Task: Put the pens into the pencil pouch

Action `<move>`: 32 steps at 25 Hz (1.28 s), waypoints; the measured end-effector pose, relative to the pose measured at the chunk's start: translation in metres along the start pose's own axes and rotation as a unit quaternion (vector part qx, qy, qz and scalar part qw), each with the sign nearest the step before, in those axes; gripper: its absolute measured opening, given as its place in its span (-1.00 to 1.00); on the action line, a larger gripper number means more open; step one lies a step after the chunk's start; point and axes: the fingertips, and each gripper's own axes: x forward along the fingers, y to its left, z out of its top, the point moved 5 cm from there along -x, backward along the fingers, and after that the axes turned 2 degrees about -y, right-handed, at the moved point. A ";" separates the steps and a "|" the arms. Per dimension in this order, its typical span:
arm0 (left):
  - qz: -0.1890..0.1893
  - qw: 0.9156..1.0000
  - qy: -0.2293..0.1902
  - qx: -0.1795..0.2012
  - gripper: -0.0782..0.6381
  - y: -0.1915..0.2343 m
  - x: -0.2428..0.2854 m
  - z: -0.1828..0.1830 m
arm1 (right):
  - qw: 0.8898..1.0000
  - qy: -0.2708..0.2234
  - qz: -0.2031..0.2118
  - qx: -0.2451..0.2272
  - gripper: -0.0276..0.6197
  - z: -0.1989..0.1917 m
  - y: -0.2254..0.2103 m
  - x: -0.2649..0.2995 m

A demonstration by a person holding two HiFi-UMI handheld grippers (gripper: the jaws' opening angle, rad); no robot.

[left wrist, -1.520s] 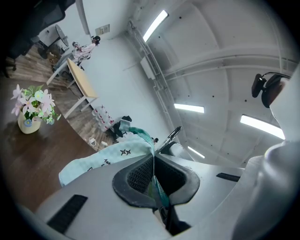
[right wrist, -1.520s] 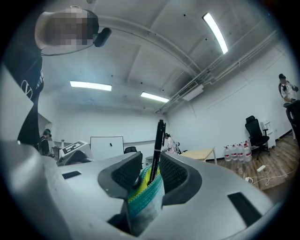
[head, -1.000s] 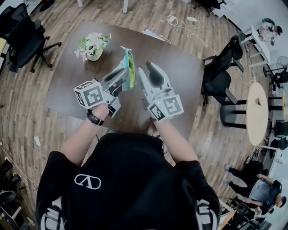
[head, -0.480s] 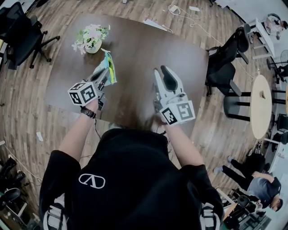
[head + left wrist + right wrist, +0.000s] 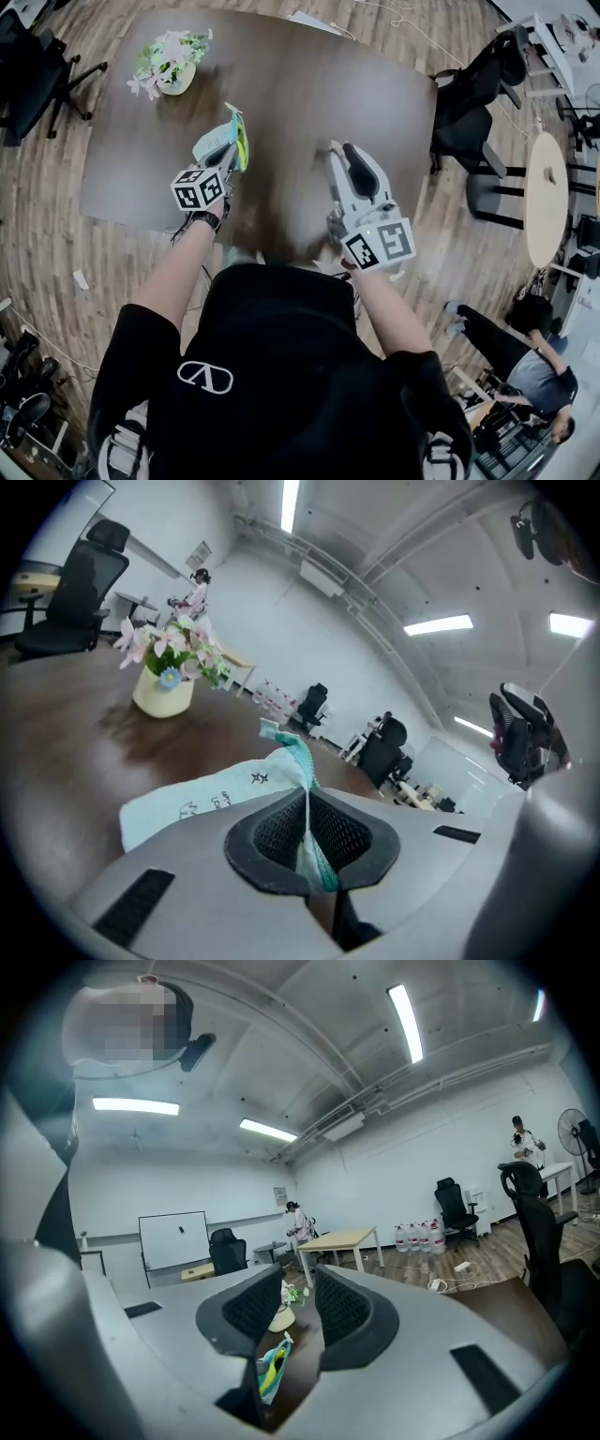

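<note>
The pencil pouch (image 5: 234, 139) is pale mint with a teal zipper and stands up over the dark table (image 5: 309, 84), with something yellow-green showing at its mouth. My left gripper (image 5: 228, 153) is shut on it. In the left gripper view the pads pinch the zipper edge, and the pouch (image 5: 211, 794) hangs away to the left of the left gripper (image 5: 307, 803). My right gripper (image 5: 343, 152) hovers to the right of the pouch, apart from it. In its own view the right gripper (image 5: 298, 1288) stands open with nothing between the pads; the pouch (image 5: 272, 1365) shows beyond the gap.
A cream vase of flowers (image 5: 171, 64) stands at the table's far left corner, and the vase (image 5: 164, 672) is close ahead in the left gripper view. Black office chairs (image 5: 469, 112) crowd the table's right side, with another chair (image 5: 33, 75) at the left. A round table (image 5: 541, 202) is further right.
My left gripper has dropped toward the table with the pouch still pinched. The right gripper has drawn away to the right of the pouch and sunk a little.
</note>
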 end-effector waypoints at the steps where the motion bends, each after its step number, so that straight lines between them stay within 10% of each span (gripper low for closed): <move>1: -0.004 1.000 0.005 -0.001 -0.75 -0.003 0.009 -0.008 | 1.000 0.003 -0.002 0.001 -0.57 -0.003 -0.001 -0.002; 11: -0.036 0.998 0.041 0.004 -0.65 -0.025 0.050 -0.049 | 1.000 0.021 -0.011 0.003 -0.57 -0.016 -0.007 -0.011; 18: -0.068 0.994 -0.025 0.087 -0.64 -0.065 0.010 0.013 | 1.000 0.010 0.008 -0.001 -0.57 -0.014 -0.002 -0.010; 32: -0.044 0.918 -0.242 0.312 -0.77 -0.170 -0.159 0.168 | 0.995 -0.047 0.063 -0.056 -0.61 0.021 0.034 0.012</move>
